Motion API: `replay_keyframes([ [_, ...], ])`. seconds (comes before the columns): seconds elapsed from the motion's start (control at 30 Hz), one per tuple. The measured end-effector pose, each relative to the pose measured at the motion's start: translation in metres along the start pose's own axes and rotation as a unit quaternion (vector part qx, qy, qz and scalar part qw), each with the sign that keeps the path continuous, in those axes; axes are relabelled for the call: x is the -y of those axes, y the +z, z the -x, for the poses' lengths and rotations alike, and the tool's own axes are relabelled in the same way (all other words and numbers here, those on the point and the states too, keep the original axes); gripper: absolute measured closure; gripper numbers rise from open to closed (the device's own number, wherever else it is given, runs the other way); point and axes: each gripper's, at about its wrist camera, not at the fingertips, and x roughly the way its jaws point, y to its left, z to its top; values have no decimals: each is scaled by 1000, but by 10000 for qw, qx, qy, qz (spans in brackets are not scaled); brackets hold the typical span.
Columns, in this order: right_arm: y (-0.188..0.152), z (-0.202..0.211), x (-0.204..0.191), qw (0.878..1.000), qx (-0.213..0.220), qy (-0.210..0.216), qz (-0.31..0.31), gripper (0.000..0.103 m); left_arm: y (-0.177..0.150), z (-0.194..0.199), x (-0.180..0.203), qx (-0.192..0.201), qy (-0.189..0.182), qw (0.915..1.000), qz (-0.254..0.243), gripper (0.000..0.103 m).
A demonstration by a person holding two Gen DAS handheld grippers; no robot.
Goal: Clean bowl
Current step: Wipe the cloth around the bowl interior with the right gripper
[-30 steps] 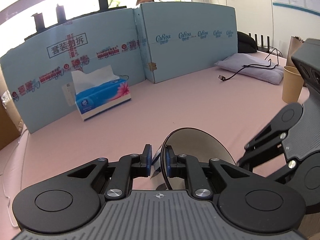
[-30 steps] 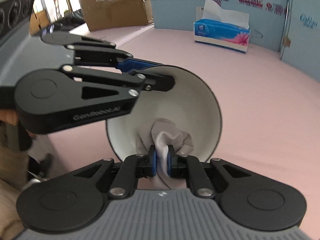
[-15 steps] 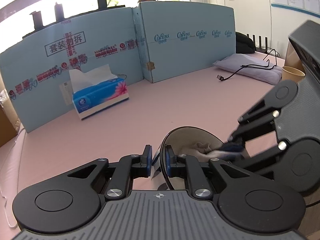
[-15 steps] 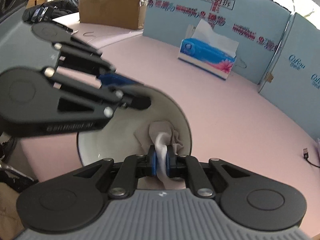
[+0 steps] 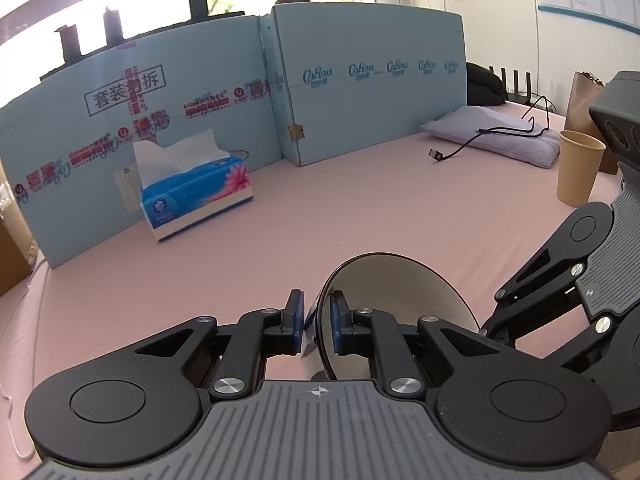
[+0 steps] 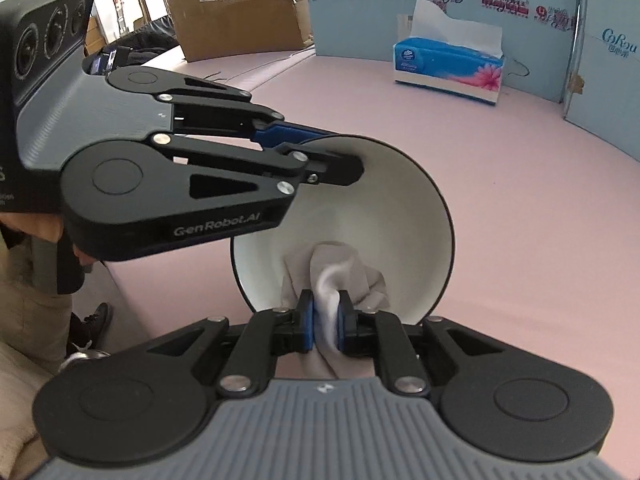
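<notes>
A white bowl [image 6: 384, 208] with a dark rim is held tilted on its side above the pink table [image 5: 360, 208]. My left gripper [image 5: 318, 318] is shut on the bowl's [image 5: 400, 312] rim, one pad inside and one outside; the right wrist view has this gripper [image 6: 332, 156] at the bowl's upper left edge. My right gripper [image 6: 325, 320] grips a bunched white cloth [image 6: 332, 276] that presses against the bowl's lower inside wall. Its jaws are opening slightly, with the cloth still pinched between the pads. In the left wrist view the cloth is hidden behind the bowl.
A blue tissue box [image 5: 192, 196] stands at the back before light blue foam panels [image 5: 360, 92]. At the right are a paper cup [image 5: 578, 172] and a pillow with a black cable [image 5: 496, 136]. A cardboard box [image 6: 236, 4] and a person's leg [image 6: 36, 304] are off the table's edge.
The right gripper swept the cloth round inside the bowl: half a second ago it sat higher with the cloth showing over the rim, now it is back low. The left gripper kept still.
</notes>
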Motion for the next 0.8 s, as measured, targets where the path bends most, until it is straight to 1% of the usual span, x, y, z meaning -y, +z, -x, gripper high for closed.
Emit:
replay_keyframes([
  [0.07,1,0,0,10000,-27,-70,34,91,0,0,0,9,-23,10000,-4,85],
  [0.13,1,0,-4,9990,-29,-376,259,93,0,0,-1,2,-30,10000,-12,86],
  [0.17,1,0,-5,9985,-22,-449,316,93,0,0,-1,-1,-29,10000,-13,86],
  [0.23,1,-2,-7,9964,56,-704,472,94,0,0,-1,8,-4,10000,-24,86],
  [0.33,-1,-6,-7,9925,285,-1065,522,95,0,2,0,34,25,10000,8,86],
  [0.43,-4,-7,-3,9930,459,-1026,363,95,-2,4,3,4,151,9999,64,85],
  [0.53,-8,-6,2,9935,609,-945,176,95,-6,8,7,-4,260,9996,123,81],
  [0.63,-12,-2,4,9932,734,-907,-12,95,-11,15,13,42,423,9986,324,78],
  [0.7,-14,-1,5,9924,823,-905,-133,95,-17,22,21,139,568,9977,351,76],
  [0.8,-17,1,4,9908,959,-907,-286,95,-23,27,29,179,740,9966,321,75],
])
